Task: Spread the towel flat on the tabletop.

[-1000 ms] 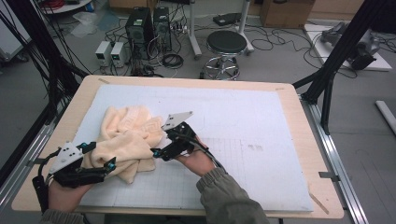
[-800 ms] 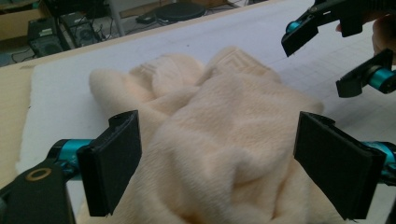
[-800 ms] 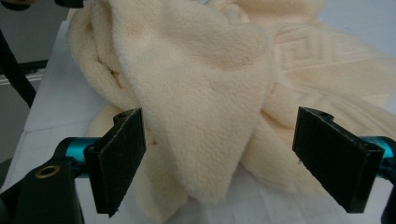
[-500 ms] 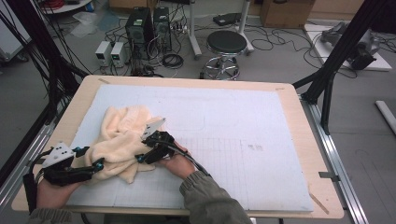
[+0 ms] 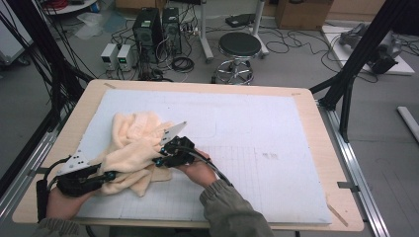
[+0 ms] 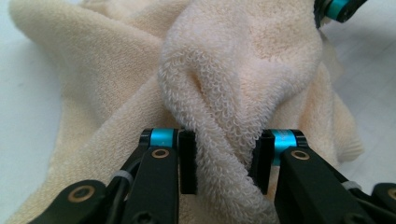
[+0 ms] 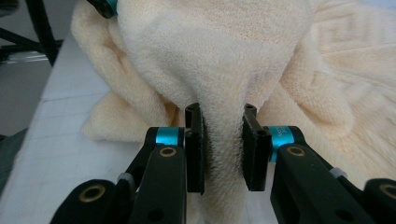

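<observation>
Your left gripper (image 5: 106,175) sits low at the near left corner of the white mat (image 5: 276,128), pointing toward the middle of the table (image 5: 316,113). Its jaws have just been closing, and in the left gripper view they now pinch a thick rolled fold of the cream towel (image 6: 243,70) between the two black pads (image 6: 187,161), the terry loops bulging out above and below the grip. Your left hand (image 5: 62,202) wraps the gripper's body at the table's near edge.

The towel (image 5: 136,143) lies crumpled on the left part of the mat, bunched in folds between your two grippers, with its far end spread flat toward the back left of the mat.

Just to the right of the heap, your right gripper (image 5: 159,157) points left into the towel's near right side, its grey plate tilted up above it. Its jaws have also just been closing; in the right gripper view they squeeze a narrow upright ridge of the towel (image 7: 224,51), the pads (image 7: 194,140) pressed into the pile on both sides. Your right hand (image 5: 197,170) rests on the mat behind it, with the sleeve (image 5: 232,210) trailing toward the near edge.
</observation>
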Motion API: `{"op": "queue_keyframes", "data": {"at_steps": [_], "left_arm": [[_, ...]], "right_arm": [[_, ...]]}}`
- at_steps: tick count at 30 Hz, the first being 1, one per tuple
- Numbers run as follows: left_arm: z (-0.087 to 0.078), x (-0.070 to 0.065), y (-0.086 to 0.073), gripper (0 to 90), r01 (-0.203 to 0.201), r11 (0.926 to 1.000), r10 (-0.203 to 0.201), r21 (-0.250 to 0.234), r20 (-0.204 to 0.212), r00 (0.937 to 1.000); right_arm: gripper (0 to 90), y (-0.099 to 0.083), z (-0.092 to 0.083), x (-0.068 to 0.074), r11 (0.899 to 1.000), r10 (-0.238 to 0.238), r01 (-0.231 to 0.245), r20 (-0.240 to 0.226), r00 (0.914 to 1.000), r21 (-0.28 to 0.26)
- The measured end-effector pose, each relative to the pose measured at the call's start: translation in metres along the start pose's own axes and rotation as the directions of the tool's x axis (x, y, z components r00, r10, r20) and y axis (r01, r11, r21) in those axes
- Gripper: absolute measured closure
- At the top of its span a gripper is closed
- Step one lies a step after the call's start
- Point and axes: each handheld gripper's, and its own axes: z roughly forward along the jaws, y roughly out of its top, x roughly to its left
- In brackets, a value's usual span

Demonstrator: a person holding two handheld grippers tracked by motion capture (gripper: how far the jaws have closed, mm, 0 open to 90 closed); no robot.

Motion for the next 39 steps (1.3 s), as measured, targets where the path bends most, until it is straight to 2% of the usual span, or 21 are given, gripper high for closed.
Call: {"op": "queue_keyframes", "data": {"at_steps": [3,5,6,7,8,9,10,12,14,15,16,17,18,20,21,24,26,31,33,37,39], "left_arm": [[0.004,-0.012,0.013,72.6,-0.017,0.9993,0.018,-0.032,0.032,0.9993],[0.007,-0.028,0.027,72.7,-0.043,0.9967,0.048,-0.069,0.066,0.9967],[0.007,-0.028,0.027,72.7,-0.043,0.9967,0.048,-0.069,0.066,0.9967],[0.011,-0.040,0.037,72.7,-0.056,0.9948,0.064,-0.085,0.091,0.9937],[0.011,-0.040,0.037,72.6,-0.056,0.9948,0.064,-0.085,0.091,0.9937],[0.014,-0.047,0.043,72.6,-0.065,0.9938,0.074,-0.090,0.100,0.9922],[0.018,-0.058,0.051,72.6,-0.091,0.9915,0.102,-0.092,0.115,0.9881],[0.020,-0.064,0.055,72.5,-0.100,0.9901,0.112,-0.098,0.124,0.9860],[0.025,-0.076,0.062,72.3,-0.120,0.9878,0.134,-0.099,0.151,0.9793],[0.028,-0.083,0.064,72.3,-0.136,0.9860,0.150,-0.096,0.165,0.9748],[0.035,-0.095,0.067,72.2,-0.157,0.9839,0.171,-0.085,0.186,0.9676],[0.035,-0.095,0.067,72.2,-0.157,0.9839,0.171,-0.085,0.186,0.9676],[0.038,-0.101,0.067,72.1,-0.170,0.9823,0.183,-0.078,0.195,0.9637],[0.046,-0.116,0.066,72.1,-0.206,0.9772,0.212,-0.053,0.217,0.9527],[0.046,-0.116,0.066,72.1,-0.206,0.9772,0.212,-0.053,0.217,0.9527],[0.050,-0.128,0.054,72.0,-0.245,0.9695,0.239,-0.006,0.240,0.9409],[0.050,-0.129,0.050,71.8,-0.248,0.9687,0.239,0.008,0.245,0.9398],[0.046,-0.123,0.037,71.3,-0.220,0.9745,0.202,0.045,0.249,0.9471],[0.042,-0.121,0.036,68.5,-0.209,0.9771,0.193,0.038,0.252,0.9483],[0.029,-0.117,0.040,61.6,-0.208,0.9779,0.198,0.015,0.251,0.9476],[0.021,-0.114,0.044,57.4,-0.204,0.9789,0.199,-0.001,0.236,0.9511]], "right_arm": [[75.3,-0.002,-0.036,0.002,1.000,-0.007,0.008,0.024,0.9997,-0.021],[75.4,-0.004,-0.057,0.004,0.999,-0.025,0.027,0.048,0.9985,-0.027],[75.4,-0.005,-0.067,0.006,0.999,-0.024,0.026,0.054,0.9982,-0.028],[75.5,-0.006,-0.078,0.008,0.999,-0.025,0.027,0.066,0.9975,-0.032],[75.5,-0.006,-0.078,0.008,0.999,-0.025,0.027,0.066,0.9975,-0.032],[75.5,-0.009,-0.100,0.014,0.999,-0.039,0.043,0.097,0.9945,-0.034],[75.5,-0.011,-0.107,0.016,0.999,-0.041,0.044,0.101,0.9941,-0.031],[75.5,-0.018,-0.125,0.023,0.999,-0.044,0.047,0.119,0.9919,-0.025],[75.4,-0.029,-0.141,0.031,0.999,-0.032,0.036,0.130,0.9910,-0.023],[75.4,-0.029,-0.141,0.031,0.999,-0.032,0.036,0.130,0.9910,-0.023],[75.4,-0.041,-0.154,0.040,0.999,-0.028,0.031,0.137,0.9901,-0.018],[75.4,-0.041,-0.154,0.040,0.999,-0.028,0.031,0.137,0.9901,-0.018],[75.4,-0.055,-0.164,0.049,1.000,-0.018,0.019,0.144,0.9894,-0.009],[75.4,-0.069,-0.168,0.057,1.000,-0.001,0.001,0.146,0.9892,-0.005],[75.4,-0.077,-0.169,0.060,1.000,0.011,-0.011,0.142,0.9898,-0.002],[75.2,-0.099,-0.161,0.067,0.999,0.042,-0.043,0.123,0.9915,0.004],[75.0,-0.110,-0.152,0.070,0.998,0.062,-0.063,0.099,0.9932,0.012],[70.5,-0.114,-0.138,0.072,0.998,0.059,-0.060,0.060,0.9964,0.014],[59.7,-0.105,-0.143,0.071,0.999,0.045,-0.044,0.054,0.9975,-0.011],[53.3,-0.095,-0.156,0.068,0.998,0.039,-0.035,0.066,0.9970,-0.051],[50.0,-0.089,-0.165,0.065,0.997,0.030,-0.024,0.087,0.9957,-0.067]]}}
